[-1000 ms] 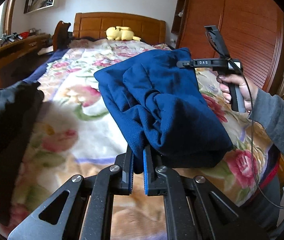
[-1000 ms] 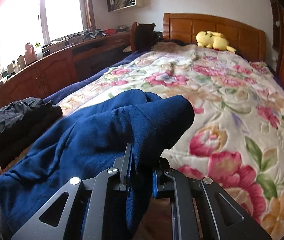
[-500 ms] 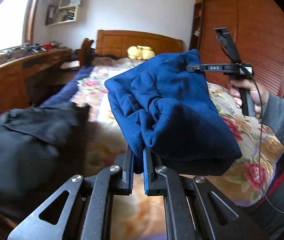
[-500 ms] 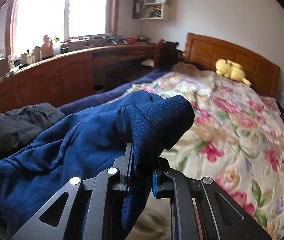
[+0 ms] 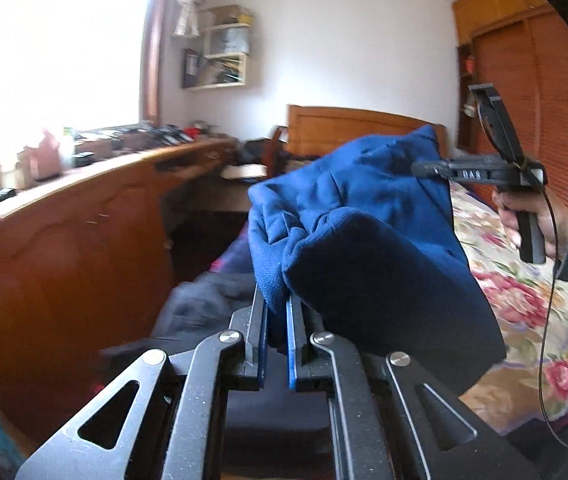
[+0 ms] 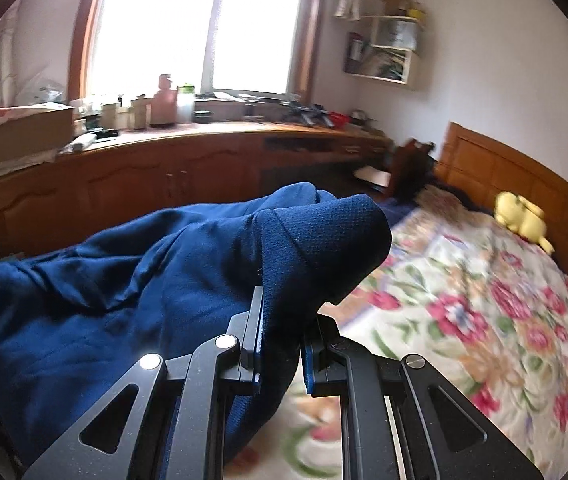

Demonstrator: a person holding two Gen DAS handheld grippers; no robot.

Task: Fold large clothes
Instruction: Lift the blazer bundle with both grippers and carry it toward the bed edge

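Held up in the air over the near end of a bed (image 6: 483, 320): a folded blue garment (image 5: 363, 248), gripped at two points.

Left gripper (image 5: 276, 320) pinched tight on a thick bunched edge of the garment, blue pads pressing the cloth from both sides. Right gripper (image 6: 280, 328) likewise clamped on a folded corner, cloth bulging above the pads in a rounded hump. Seen from the left wrist view, the right gripper (image 5: 423, 169) bites the far upper corner of the garment, black handle gripped by a hand (image 5: 531, 220) in a grey sleeve, thin cable hanging below.

Garment: deep blue knit with a fine waffle texture, soft, heavy folds sagging between the two grips, lower edges hanging free and clear of the bed.

Bed: flat, wide, covered in a cream quilt with pink and red flowers, open surface to the right and far side. Wooden headboard (image 6: 523, 176) at the far end, a yellow plush toy (image 6: 521, 220) lying against it.

To the left, a long wooden counter (image 6: 164, 168) with cabinet doors runs under a bright window (image 6: 204, 28), its top crowded with small items. Dark clothing (image 5: 204, 304) heaped low between counter and bed. Slatted wooden wardrobe (image 5: 555, 112) on the far right.
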